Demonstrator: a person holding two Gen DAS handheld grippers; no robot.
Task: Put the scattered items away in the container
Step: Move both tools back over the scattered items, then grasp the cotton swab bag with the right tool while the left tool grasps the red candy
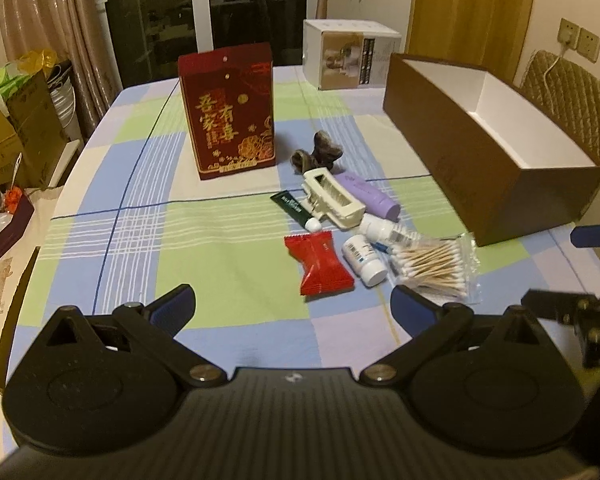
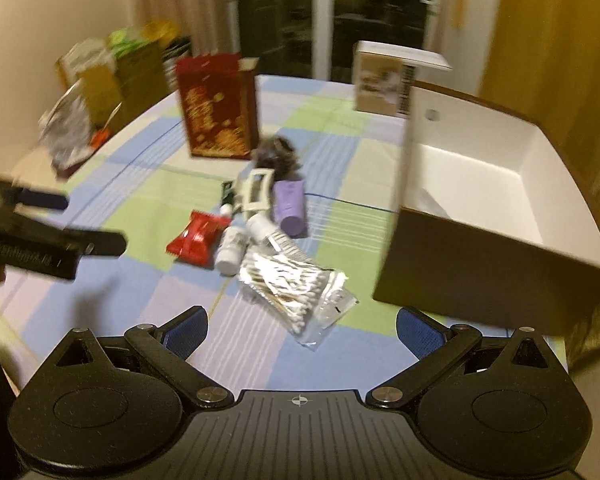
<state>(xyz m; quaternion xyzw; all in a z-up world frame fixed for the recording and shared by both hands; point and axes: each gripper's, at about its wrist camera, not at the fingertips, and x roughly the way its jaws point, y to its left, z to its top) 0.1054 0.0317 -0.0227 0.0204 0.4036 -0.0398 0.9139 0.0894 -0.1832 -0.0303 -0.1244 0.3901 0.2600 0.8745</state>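
A brown open box with white inside (image 1: 500,184) (image 2: 480,248) stands on the right of the checked tablecloth. Beside it lies a cluster: red sachet (image 1: 320,266) (image 2: 198,236), white pill bottle (image 1: 364,258) (image 2: 232,250), bag of cotton swabs (image 1: 432,266) (image 2: 292,284), cream hair clip (image 1: 332,198) (image 2: 256,190), purple tube (image 1: 370,194) (image 2: 288,206), green tube (image 1: 296,210), small white bottle (image 1: 384,232), dark hair tie (image 1: 318,154). My left gripper (image 1: 292,310) is open and empty, just short of the sachet. My right gripper (image 2: 302,330) is open and empty, near the swabs.
A red gift box (image 1: 230,112) (image 2: 220,108) stands upright behind the cluster. A white carton (image 1: 348,54) (image 2: 388,80) sits at the table's far edge. Cardboard boxes and bags (image 1: 24,128) crowd the left side. A padded chair (image 1: 572,96) stands behind the brown box.
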